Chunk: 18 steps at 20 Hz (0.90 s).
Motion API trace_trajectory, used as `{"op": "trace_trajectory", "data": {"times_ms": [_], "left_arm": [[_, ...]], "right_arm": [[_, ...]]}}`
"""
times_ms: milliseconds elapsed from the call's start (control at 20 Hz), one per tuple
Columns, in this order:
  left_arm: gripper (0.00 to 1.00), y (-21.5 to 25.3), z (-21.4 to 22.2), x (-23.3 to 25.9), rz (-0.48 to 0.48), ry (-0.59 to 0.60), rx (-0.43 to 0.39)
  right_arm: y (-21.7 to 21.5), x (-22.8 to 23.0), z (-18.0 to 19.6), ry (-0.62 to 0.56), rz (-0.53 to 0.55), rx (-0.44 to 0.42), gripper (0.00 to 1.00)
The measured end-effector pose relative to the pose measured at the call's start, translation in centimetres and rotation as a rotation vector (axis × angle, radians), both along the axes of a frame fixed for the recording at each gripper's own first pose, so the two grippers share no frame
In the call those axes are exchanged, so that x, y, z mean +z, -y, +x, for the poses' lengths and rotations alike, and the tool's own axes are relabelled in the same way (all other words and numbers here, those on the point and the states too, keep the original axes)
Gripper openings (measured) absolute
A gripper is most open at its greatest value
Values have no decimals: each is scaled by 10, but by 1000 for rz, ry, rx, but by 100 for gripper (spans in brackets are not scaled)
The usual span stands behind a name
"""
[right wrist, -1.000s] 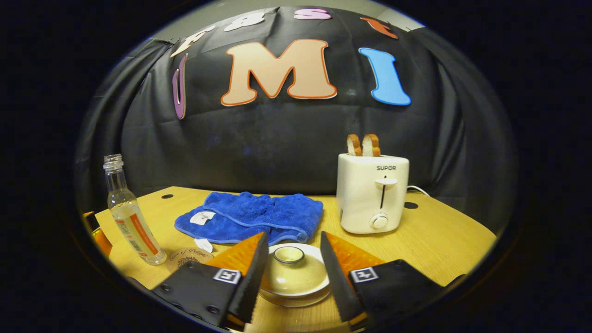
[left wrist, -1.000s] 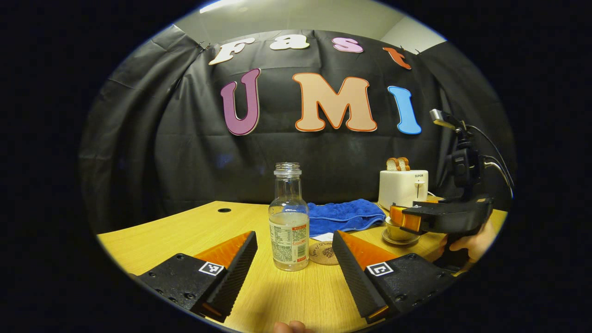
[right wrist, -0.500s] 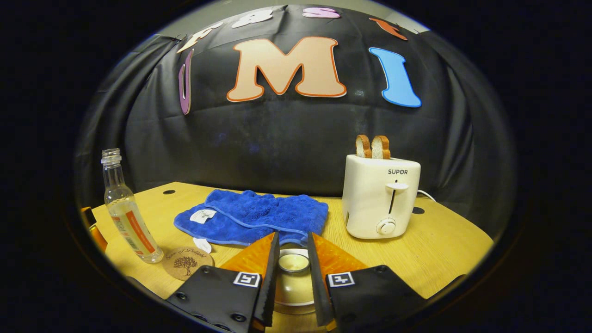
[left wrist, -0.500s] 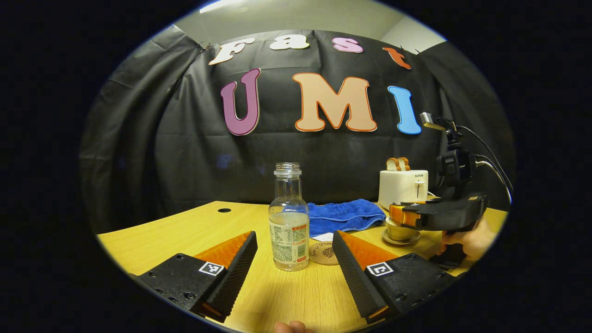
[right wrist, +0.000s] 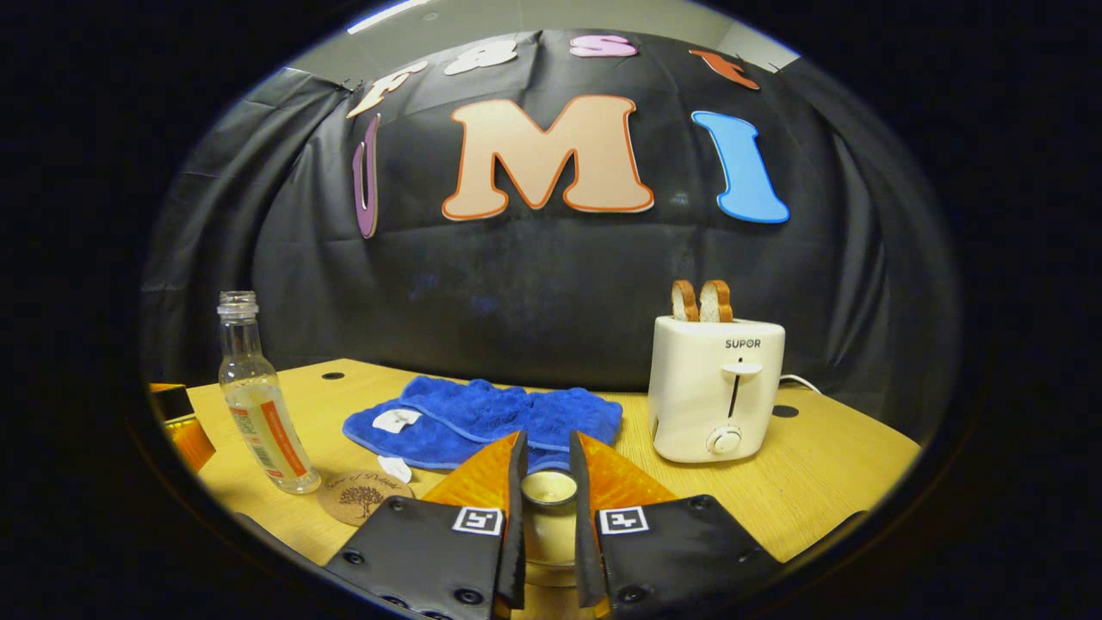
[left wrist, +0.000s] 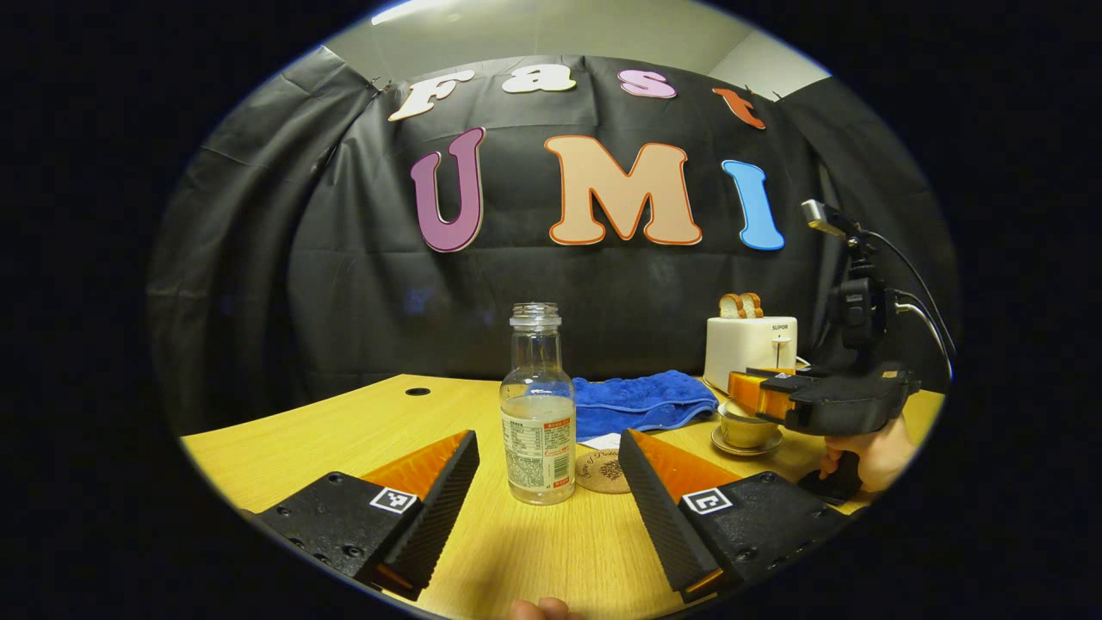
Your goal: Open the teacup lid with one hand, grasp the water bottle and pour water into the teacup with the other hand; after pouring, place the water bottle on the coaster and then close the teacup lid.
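A: Left gripper (left wrist: pixel 548 482), left gripper view: jaws spread wide and holding nothing, both fingers low over the wooden table (left wrist: pixel 362 426). The water bottle (left wrist: pixel 537 405) stands upright between and beyond the 2 fingers, touching neither. No cap on it; liquid fills roughly the lower half.

B: Coaster?

A: The round coaster (left wrist: pixel 603 472) lies flat on the table just beside the bottle's base, on its right in this view. Bare, nothing on it.

B: Right gripper (right wrist: pixel 544 499), right gripper view: the 2 fingers are drawn in close, 1 on each side of the knob of the teacup lid (right wrist: pixel 548 487). They look pressed to the knob (the contact itself is hard to make out from this angle).

A: In the left gripper view the right gripper (left wrist: pixel 758 392) sits level over the teacup (left wrist: pixel 742 426), which rests on its saucer (left wrist: pixel 747 445) on the right of the table. A hand (left wrist: pixel 874 456) grips its handle. Whether the lid is lifted off the cup, cannot tell.

B: Other items, right gripper view: a crumpled blue towel (right wrist: pixel 491 418) behind the cup; a white toaster (right wrist: pixel 716 387) with 2 slices of bread (right wrist: pixel 702 301) standing in its slots, to the right of the towel. Bottle (right wrist: pixel 258 405) and coaster (right wrist: pixel 362 497) sit at left, well apart from the cup.
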<state>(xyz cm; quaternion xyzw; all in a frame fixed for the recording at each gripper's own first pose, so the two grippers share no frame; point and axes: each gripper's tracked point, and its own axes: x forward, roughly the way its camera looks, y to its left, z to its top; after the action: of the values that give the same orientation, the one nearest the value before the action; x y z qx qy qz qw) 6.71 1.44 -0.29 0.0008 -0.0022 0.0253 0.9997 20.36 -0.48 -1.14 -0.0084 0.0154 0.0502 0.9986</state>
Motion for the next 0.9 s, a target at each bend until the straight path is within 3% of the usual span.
{"op": "trace_trajectory", "data": {"times_ms": [300, 900], "left_arm": [[96, 0, 0, 0, 0, 0, 0], [95, -3, 25, -2, 4, -1, 15]], "right_arm": [[7, 3, -18, 14, 18, 4, 27], [32, 9, -105, 17, 20, 61, 26]]}}
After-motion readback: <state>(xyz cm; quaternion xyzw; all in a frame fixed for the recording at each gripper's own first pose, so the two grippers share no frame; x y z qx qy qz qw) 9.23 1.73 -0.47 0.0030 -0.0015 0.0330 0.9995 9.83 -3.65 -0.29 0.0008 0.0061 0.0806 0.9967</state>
